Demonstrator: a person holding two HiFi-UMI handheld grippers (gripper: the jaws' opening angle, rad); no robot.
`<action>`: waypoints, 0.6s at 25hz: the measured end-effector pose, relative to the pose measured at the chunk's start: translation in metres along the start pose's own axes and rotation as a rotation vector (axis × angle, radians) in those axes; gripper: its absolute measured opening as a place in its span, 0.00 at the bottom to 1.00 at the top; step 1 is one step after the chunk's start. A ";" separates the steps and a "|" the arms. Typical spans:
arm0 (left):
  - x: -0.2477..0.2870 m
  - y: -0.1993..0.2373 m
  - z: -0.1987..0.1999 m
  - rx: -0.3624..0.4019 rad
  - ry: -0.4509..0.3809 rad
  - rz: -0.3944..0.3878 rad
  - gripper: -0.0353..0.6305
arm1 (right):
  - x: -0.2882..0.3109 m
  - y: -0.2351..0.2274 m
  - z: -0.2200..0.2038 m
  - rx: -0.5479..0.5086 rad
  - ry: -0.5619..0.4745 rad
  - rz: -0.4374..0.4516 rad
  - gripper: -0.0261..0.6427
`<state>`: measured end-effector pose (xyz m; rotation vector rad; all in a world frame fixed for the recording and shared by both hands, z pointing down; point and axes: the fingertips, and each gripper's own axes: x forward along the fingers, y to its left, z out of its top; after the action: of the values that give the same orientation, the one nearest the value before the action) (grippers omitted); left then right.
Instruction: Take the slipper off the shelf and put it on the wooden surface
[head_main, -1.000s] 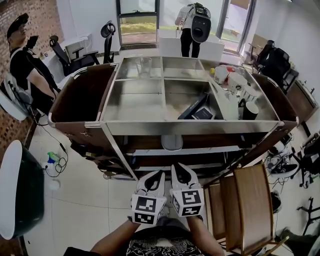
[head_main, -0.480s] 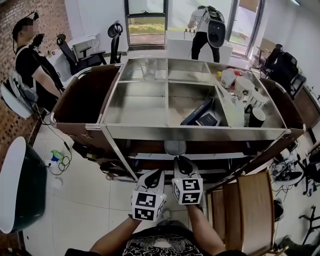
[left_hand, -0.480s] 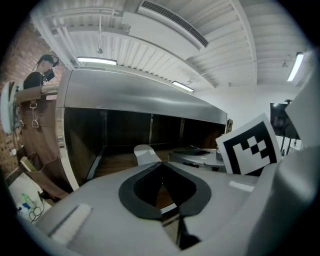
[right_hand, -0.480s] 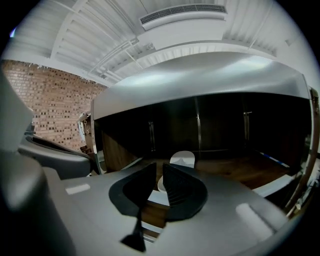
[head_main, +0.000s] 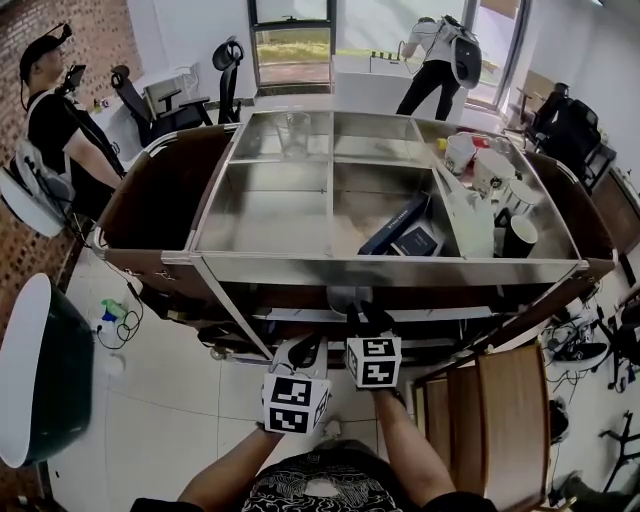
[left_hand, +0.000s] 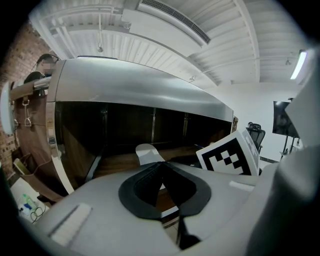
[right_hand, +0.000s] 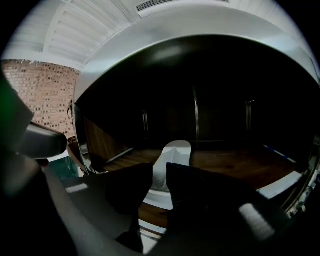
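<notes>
The cart has a dark shelf under its steel top, and the pale slipper lies there. It looks light, soft and bendy, so I'd pinch its near edge. The right gripper has just been opening its jaws, which frame the slipper without touching it. The left gripper is closed and empty.

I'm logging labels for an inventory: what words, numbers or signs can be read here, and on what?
No text here is legible.
On the marker cubes of the left gripper and right gripper: black-and-white square patterns only, no letters.
On the dark boxes in the steel tray: print too small to read.
On the white tubs beside them: labels blurred.
</notes>
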<state>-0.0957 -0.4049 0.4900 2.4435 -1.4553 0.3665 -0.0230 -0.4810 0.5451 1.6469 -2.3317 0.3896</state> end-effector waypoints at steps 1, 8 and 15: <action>0.002 0.000 0.001 0.002 0.000 -0.001 0.06 | 0.004 -0.002 -0.002 0.000 0.009 0.001 0.13; 0.009 0.009 0.000 0.002 0.006 0.022 0.06 | 0.032 -0.008 -0.004 -0.012 0.048 0.014 0.16; 0.019 0.017 0.001 -0.009 0.008 0.040 0.06 | 0.059 -0.011 -0.001 -0.023 0.079 0.009 0.17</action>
<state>-0.1019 -0.4284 0.4974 2.4064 -1.5017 0.3773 -0.0312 -0.5360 0.5678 1.5821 -2.2781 0.4206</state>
